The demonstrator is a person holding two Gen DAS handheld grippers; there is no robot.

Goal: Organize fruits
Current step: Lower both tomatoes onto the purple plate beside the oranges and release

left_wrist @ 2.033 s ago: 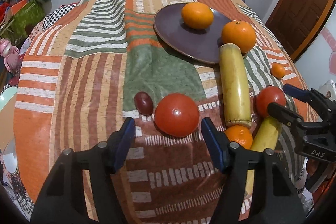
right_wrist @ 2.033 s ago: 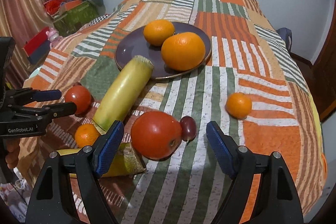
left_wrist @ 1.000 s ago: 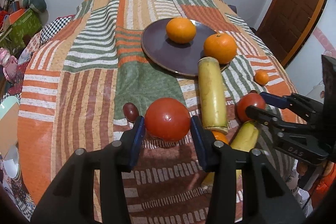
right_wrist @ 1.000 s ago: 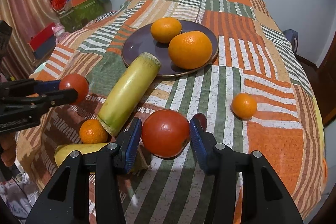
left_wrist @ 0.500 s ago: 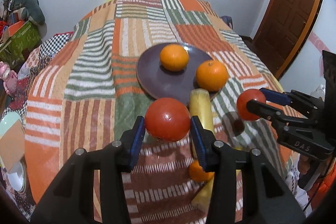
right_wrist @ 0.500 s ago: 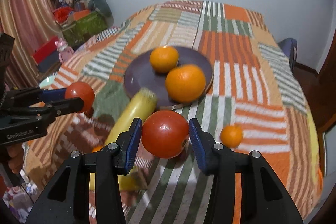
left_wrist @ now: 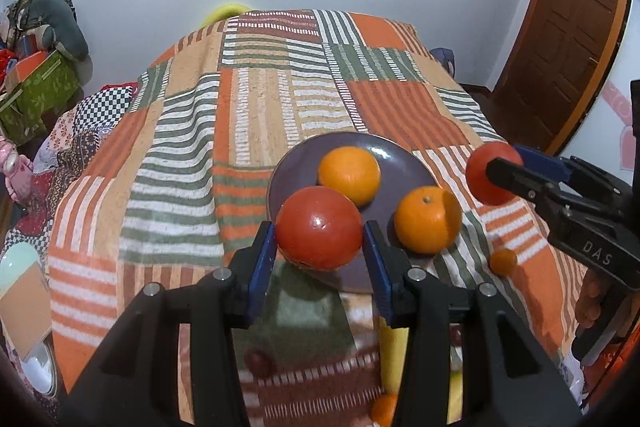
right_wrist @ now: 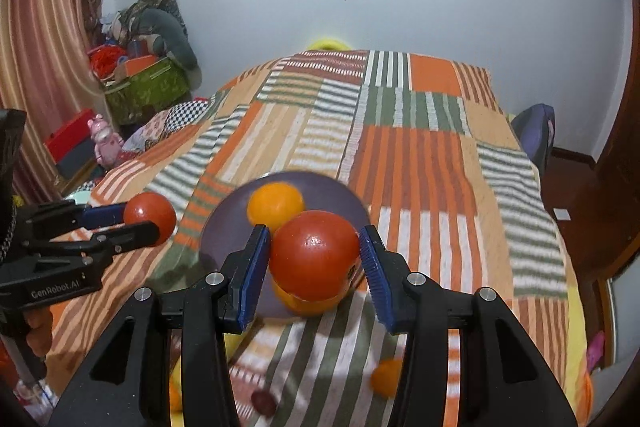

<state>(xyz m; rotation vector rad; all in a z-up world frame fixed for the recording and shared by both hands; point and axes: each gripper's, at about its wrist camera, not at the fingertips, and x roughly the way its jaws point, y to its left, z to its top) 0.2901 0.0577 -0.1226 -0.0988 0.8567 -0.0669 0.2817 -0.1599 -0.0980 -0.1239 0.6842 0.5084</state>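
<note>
Two red tomatoes (left_wrist: 319,227) (right_wrist: 314,254) aloft, two oranges (left_wrist: 349,174) on purple plate (left_wrist: 416,163)

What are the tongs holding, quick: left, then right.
Left tongs: closed on a red tomato, lifted off the cloth.
Right tongs: closed on another red tomato, also lifted.

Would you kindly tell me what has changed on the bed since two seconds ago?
Both grippers closed on tomatoes that lay on the bedspread and lifted them. The left gripper now holds its tomato in the air in front of the plate, and the right gripper holds the other tomato likewise. The two oranges stayed on the plate; the small orange and plum stayed on the bedspread.
</note>
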